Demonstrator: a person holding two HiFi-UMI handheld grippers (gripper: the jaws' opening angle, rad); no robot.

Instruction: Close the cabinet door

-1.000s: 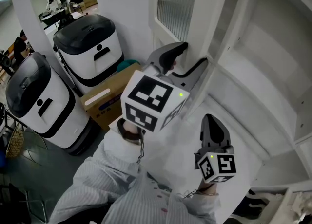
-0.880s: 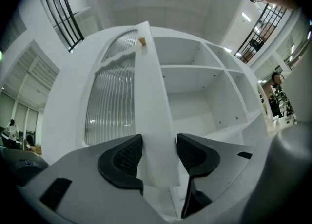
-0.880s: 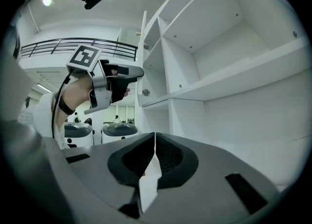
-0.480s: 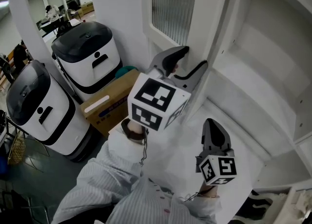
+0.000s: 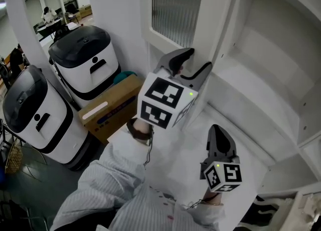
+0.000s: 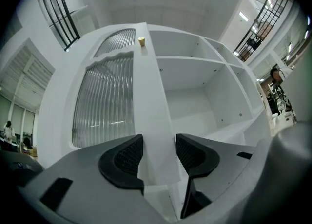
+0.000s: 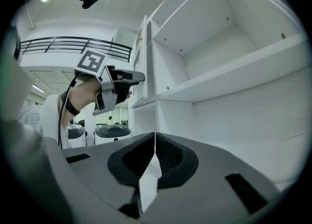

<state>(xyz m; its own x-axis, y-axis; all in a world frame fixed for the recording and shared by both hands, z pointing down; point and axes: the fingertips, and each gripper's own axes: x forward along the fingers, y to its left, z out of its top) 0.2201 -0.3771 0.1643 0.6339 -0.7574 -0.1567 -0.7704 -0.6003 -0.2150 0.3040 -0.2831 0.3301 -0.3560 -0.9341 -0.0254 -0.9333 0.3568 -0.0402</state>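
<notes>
**Task status.** Closing is not done. The cabinet door (image 5: 175,9), white-framed with a ribbed glass pane, stands swung out from the cabinet (image 5: 261,74), so the interior is exposed. Judged step: the door is gripped and the whole swing to shut is left.

**Left gripper** (image 6: 158,145). It is raised to the door's free edge. Its jaws sit on either side of the white stile, pads against both faces, pinching the edge.

**Right gripper** (image 7: 154,155). It is held low, in front of the lower shelf and apart from the door. Its jaws are pressed together with nothing between them.

**Containers.**
- Cabinet: white open compartments divided by shelves and uprights. Every compartment in sight is bare, and the parts beyond the frame cannot be judged.
- Cardboard box (image 5: 108,109): on the floor beside the door, with its flaps down and contents hidden.
- Two white machines with black tops (image 5: 88,54), (image 5: 35,109): on the floor to the left. Both are closed and nothing inside shows.
</notes>
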